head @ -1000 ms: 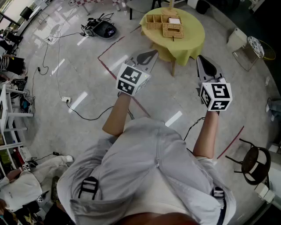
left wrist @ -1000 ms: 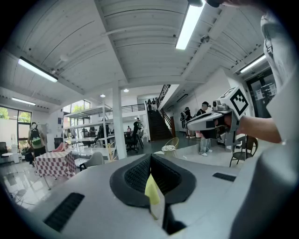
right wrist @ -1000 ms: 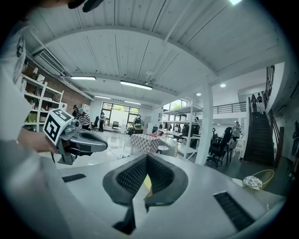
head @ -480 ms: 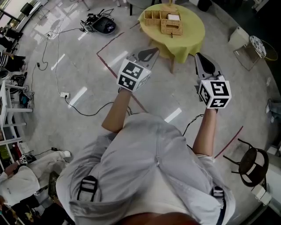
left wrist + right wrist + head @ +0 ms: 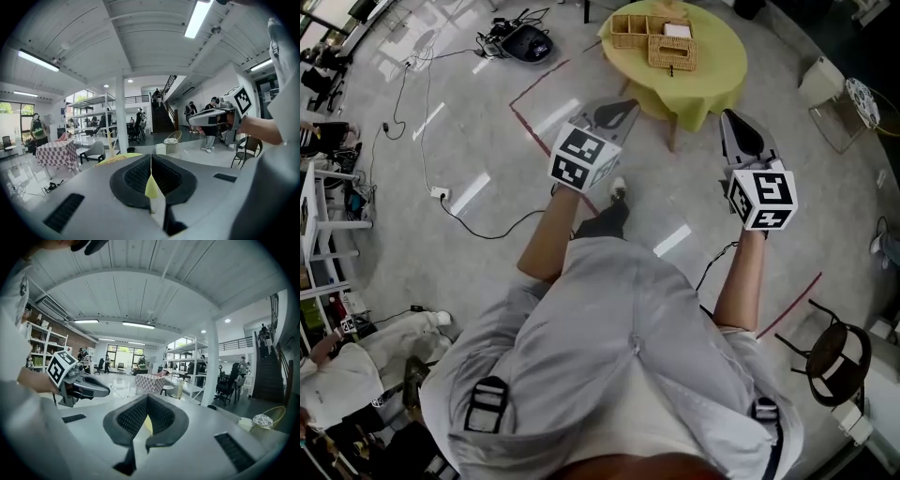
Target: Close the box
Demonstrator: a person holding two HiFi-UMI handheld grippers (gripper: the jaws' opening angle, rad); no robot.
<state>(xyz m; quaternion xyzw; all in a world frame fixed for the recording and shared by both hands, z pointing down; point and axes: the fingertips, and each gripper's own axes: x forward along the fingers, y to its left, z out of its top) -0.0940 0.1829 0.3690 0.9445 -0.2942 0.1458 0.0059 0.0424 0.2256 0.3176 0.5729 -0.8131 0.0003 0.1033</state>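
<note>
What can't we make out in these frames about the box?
- Box, head view: too small and far away to tell whether it is open or closed.
- Left gripper view: the left gripper, jaws together, blocks the table with its own body; the box is hidden.
- Right gripper view: the right gripper blocks it in the same way.

Bright, even light falls from ceiling strip lamps (image 5: 197,18) high above the left gripper (image 5: 151,160). White glare streaks lie on the glossy floor (image 5: 471,192) left of it. Both gripper views bulge, corners black.
</note>
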